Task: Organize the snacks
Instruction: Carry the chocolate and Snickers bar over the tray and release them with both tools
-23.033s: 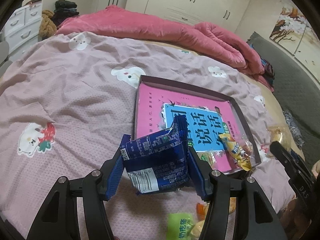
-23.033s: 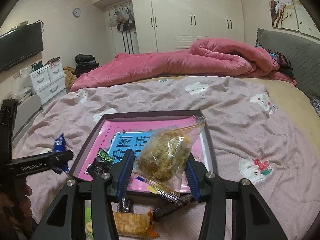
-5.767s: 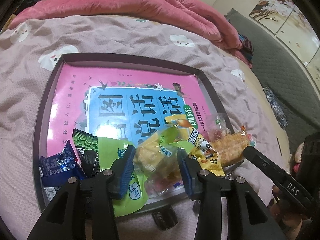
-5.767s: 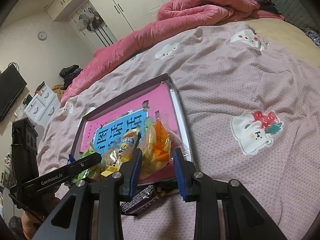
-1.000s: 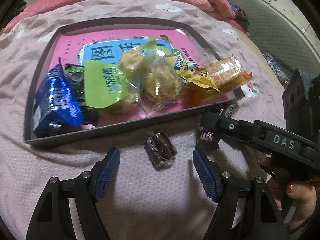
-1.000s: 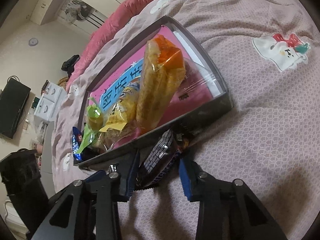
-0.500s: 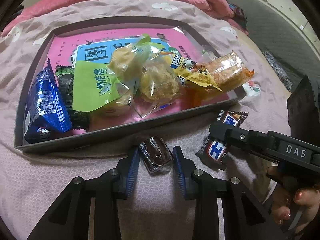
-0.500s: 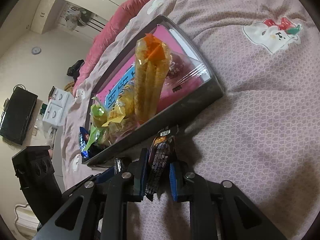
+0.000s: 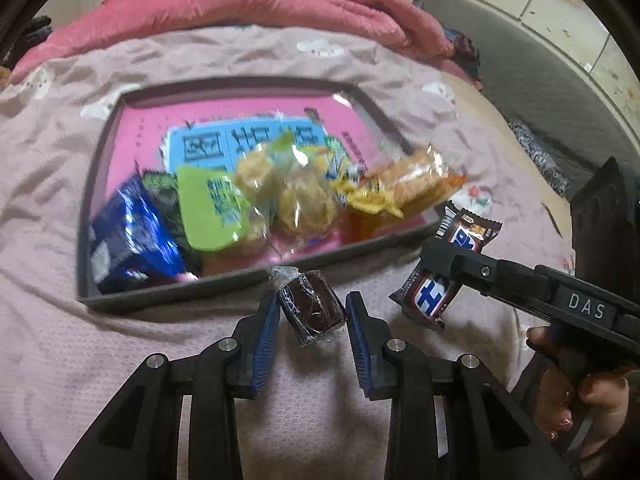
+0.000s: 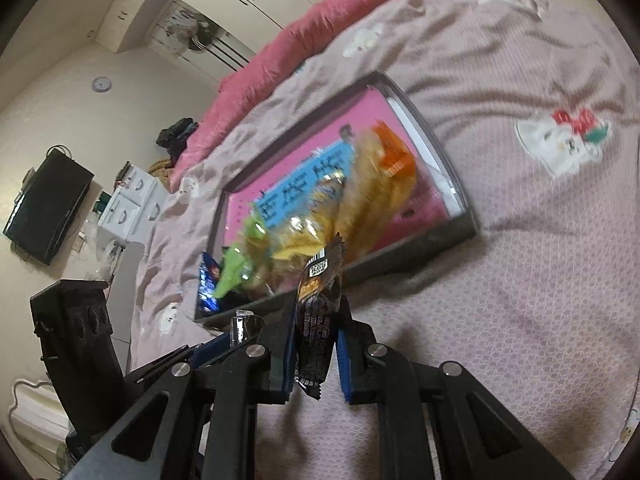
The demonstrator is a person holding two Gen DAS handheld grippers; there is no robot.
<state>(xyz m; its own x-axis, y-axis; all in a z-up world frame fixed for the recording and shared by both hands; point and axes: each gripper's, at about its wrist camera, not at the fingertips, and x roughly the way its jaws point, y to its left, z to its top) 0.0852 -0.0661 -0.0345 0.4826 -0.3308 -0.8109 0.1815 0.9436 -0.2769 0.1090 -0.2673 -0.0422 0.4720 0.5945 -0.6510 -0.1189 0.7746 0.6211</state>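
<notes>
My left gripper (image 9: 312, 312) is shut on a small dark chocolate cake in clear wrap (image 9: 311, 307) and holds it just above the bedspread, in front of the tray's near wall. My right gripper (image 10: 316, 332) is shut on a brown chocolate bar (image 10: 318, 316), also seen in the left wrist view (image 9: 444, 276), right of the tray's near corner. The dark-rimmed tray (image 9: 176, 290) with a pink book inside holds a blue packet (image 9: 128, 236), a green packet (image 9: 208, 208), clear bags of yellow snacks (image 9: 308, 200) and an orange-ended biscuit pack (image 9: 412, 184).
The tray lies on a pink patterned bedspread (image 9: 48, 344). A rolled pink duvet (image 9: 240, 4) lies at the far side of the bed. A white drawer unit (image 10: 128, 200) and a wall television (image 10: 44, 208) stand beyond the bed's left side.
Both grippers have lifted their snacks off the bedspread and moved a little toward the tray. The left gripper shut on the chocolate cake within the last second.
</notes>
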